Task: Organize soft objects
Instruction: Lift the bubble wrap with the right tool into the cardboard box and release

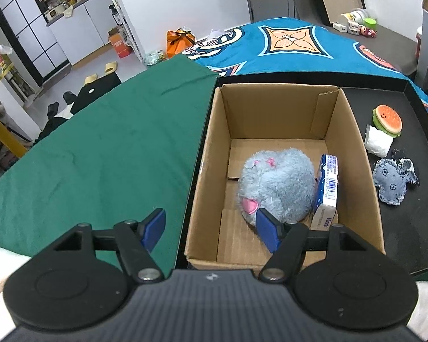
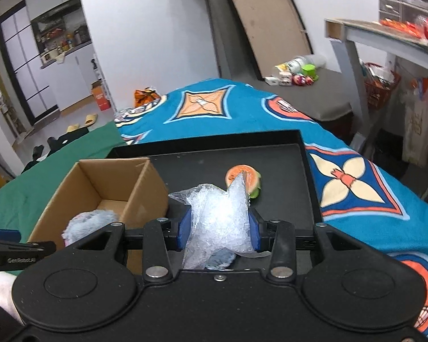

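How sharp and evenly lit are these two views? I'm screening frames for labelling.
Left wrist view: sharp, evenly lit, the brown cardboard box and fluffy grey plush toy are crisp; fisheye bends the edges. Right wrist view: softer, the shelves at top right are smeared, the crinkled clear plastic bag in the right gripper shows only mild sheen.

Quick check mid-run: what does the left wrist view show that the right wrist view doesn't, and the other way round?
Only the left wrist view shows the blue tissue pack standing beside the grey plush inside the box, the denim toy on the black tray, and the open left gripper over the box's near edge. Only the right wrist view shows the right gripper shut on a clear crinkled plastic bag. Both show the cardboard box, the grey plush, the burger toy and the black tray.
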Demonstrator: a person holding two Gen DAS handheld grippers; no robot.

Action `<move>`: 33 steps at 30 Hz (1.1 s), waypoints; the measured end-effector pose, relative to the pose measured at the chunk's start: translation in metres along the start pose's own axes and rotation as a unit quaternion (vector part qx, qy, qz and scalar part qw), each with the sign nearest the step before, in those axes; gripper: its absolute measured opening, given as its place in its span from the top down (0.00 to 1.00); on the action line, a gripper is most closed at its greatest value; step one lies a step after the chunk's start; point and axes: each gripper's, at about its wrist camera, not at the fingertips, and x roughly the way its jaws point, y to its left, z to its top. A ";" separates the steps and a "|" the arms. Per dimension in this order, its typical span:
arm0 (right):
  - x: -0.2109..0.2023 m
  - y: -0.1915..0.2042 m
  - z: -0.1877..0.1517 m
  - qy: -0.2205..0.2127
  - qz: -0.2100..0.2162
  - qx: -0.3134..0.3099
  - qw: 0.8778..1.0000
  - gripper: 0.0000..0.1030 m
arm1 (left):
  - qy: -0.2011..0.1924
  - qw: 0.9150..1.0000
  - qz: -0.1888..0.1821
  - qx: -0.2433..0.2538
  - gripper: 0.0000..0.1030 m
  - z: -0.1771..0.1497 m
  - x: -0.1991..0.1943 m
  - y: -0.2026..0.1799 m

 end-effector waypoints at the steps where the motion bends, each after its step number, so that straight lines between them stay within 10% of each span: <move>1: -0.001 0.003 0.001 -0.002 0.002 -0.005 1.000 0.61 | 0.000 1.000 -0.002 -0.001 0.34 0.000 0.000 0.001; 17: -0.001 0.062 0.021 -0.014 0.035 -0.074 0.997 0.61 | -0.013 0.999 -0.037 -0.030 0.38 -0.003 0.008 0.018; 33: 0.020 0.123 0.036 -0.018 0.056 -0.135 0.989 0.60 | 0.006 0.995 -0.071 -0.064 0.84 -0.008 0.031 0.035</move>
